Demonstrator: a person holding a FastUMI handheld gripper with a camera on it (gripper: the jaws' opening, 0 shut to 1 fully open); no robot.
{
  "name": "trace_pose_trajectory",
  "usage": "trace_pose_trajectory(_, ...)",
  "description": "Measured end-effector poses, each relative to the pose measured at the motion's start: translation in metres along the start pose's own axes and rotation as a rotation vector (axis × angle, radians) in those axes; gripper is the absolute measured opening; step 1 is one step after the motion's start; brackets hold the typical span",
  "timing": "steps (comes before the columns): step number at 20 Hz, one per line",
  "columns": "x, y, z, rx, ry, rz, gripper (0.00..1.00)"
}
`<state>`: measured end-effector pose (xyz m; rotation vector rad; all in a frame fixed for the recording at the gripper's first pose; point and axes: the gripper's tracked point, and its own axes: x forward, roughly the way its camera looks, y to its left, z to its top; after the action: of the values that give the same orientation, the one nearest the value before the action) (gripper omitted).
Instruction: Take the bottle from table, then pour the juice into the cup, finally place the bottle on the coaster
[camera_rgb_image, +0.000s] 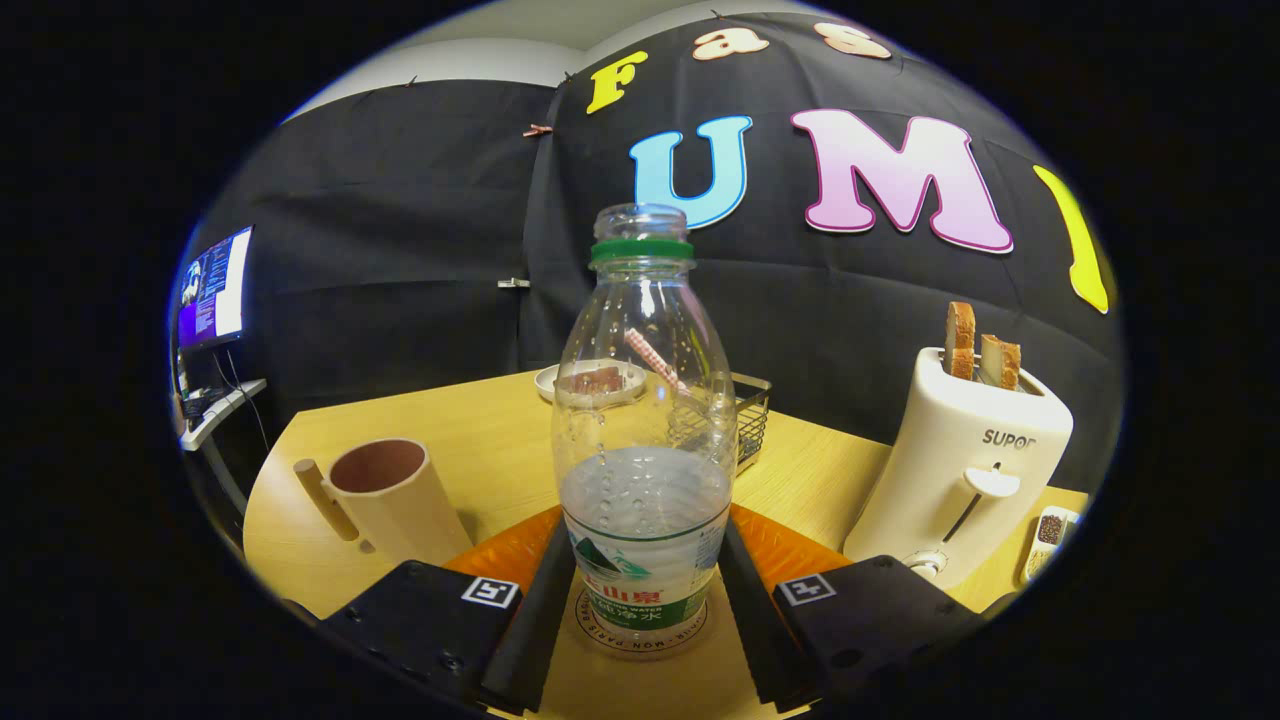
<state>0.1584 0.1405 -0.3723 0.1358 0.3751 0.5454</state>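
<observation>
**Open bottle on the coaster: release is the risky part**

I am looking across the desk (480, 420), and from largest to smallest I am weighing what could spoil things here.

The toaster (955, 470) is standing just beyond my right finger, with two slices sticking up; if I am swinging right on the way out, I am likely clipping it.

The bottle (645, 420) is standing upright between the fingers of my hand-held gripper (645, 590), its base sitting on the round coaster (640, 630). It is uncapped and partly full, so any tilt is spilling liquid onto the desk. The fingers are flanking its lower body closely; I cannot tell for sure whether they are pressing or have just let go. If one finger is dragging on the label as I am backing off, I judge the bottle is tipping, since it is tall and light.

The cup (390, 495) is leaning near my left finger; its inside looks dark and I cannot tell how full it is. A leftward pull is risking a knock.

The wire basket (745, 415) and plate (590, 380) behind the bottle are well apart and worrying me least.
</observation>
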Motion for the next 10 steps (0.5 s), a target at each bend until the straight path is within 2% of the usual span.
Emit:
trace_pose_trajectory(4,0.0004,-0.0016,0.0015,0.029,0.006,-0.006,0.8)
trace_pose_trajectory(7,-0.0015,0.0045,0.0026,0.071,0.008,0.026,0.95)
trace_pose_trajectory(10,-0.0061,0.0003,0.0008,0.067,0.028,0.013,0.98)
